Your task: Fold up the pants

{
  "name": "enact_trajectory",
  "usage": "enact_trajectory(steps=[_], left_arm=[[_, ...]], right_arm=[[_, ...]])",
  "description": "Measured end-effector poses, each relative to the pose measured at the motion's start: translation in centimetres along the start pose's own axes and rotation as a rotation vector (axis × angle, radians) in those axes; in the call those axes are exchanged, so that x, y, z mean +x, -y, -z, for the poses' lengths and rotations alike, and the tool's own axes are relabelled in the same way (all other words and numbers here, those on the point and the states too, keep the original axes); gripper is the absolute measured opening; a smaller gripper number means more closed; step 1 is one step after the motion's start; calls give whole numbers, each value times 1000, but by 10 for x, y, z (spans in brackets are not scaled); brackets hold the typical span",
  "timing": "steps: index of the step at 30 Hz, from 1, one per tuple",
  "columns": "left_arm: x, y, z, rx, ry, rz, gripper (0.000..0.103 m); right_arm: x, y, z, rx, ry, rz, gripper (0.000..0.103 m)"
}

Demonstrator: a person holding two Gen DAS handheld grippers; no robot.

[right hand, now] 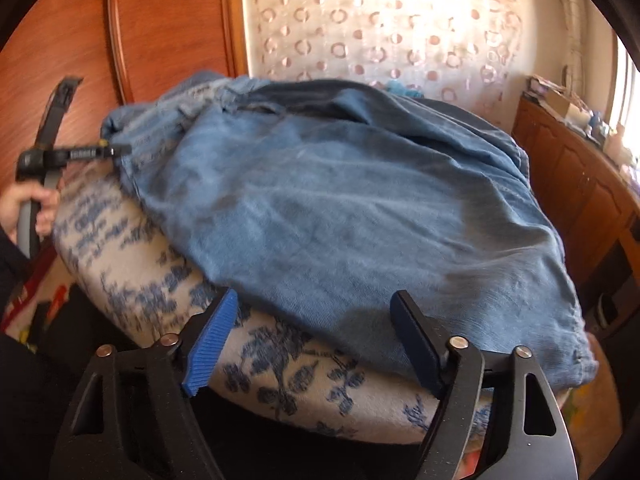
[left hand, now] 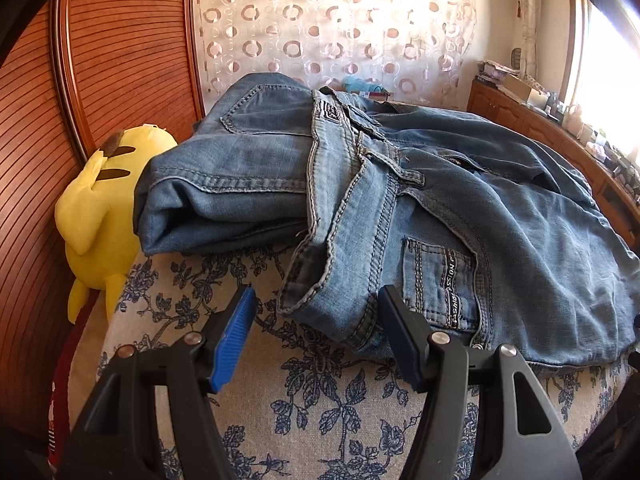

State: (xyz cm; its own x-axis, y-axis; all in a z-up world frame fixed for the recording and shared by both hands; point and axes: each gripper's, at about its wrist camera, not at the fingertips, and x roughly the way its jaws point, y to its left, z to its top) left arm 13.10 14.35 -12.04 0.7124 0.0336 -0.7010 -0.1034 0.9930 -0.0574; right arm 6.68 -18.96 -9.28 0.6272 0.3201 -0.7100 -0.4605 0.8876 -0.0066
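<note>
On the floral cushion point(left hand: 320, 408), my left gripper point(left hand: 316, 300) and right gripper point(right hand: 316, 308) straddle the jeans' point(left hand: 460, 216) near edge, both gaping, unclamped.

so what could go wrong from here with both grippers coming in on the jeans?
1. At the left gripper the waistband corner is rolled and doubled, so a bite there may catch only one layer, or the floral cover too.
2. The right gripper is open at the jeans edge, close to the cushion rim; the hem overhangs and could slide off.
3. A second folded pair lies partly under the waistband; lifting may drag it.
</note>
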Motion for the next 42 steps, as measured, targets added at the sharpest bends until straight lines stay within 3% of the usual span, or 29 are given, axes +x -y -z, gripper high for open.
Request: enact_trajectory(steps=[4, 7, 10, 12, 15, 17, 25, 32, 38, 42], left_arm=[[2, -1, -1, 0, -9, 24, 53], [3, 0, -2, -7, -13, 40, 49], [3, -1, -3, -8, -12, 48, 44], [1, -2, -3, -8, -10, 61, 41], [-3, -1, -4, -4, 0, 80, 31], [-7, 2, -4, 9, 9, 87, 25], [-37, 17, -11, 37, 83, 112, 9], [-75, 34, -28, 37, 144, 159, 7], [-76, 36, -33, 55, 138, 149, 7], [-72, 35, -30, 50, 127, 148, 7]], right_arm=[[-4, 14, 9, 9, -32, 30, 70], [-6, 18, 12, 5, -30, 46, 57], [-8, 20, 13, 8, -23, 61, 39], [-9, 22, 12, 10, -15, 57, 22], [-10, 23, 12, 1, -3, 56, 9], [-10, 23, 12, -4, 4, 50, 6], [-19, 32, 10, 19, 57, 64, 0], [-36, 57, 6, 66, 104, 112, 0], [-37, 60, 10, 92, 84, 49, 0], [-29, 44, 13, 61, 59, 9, 19]])
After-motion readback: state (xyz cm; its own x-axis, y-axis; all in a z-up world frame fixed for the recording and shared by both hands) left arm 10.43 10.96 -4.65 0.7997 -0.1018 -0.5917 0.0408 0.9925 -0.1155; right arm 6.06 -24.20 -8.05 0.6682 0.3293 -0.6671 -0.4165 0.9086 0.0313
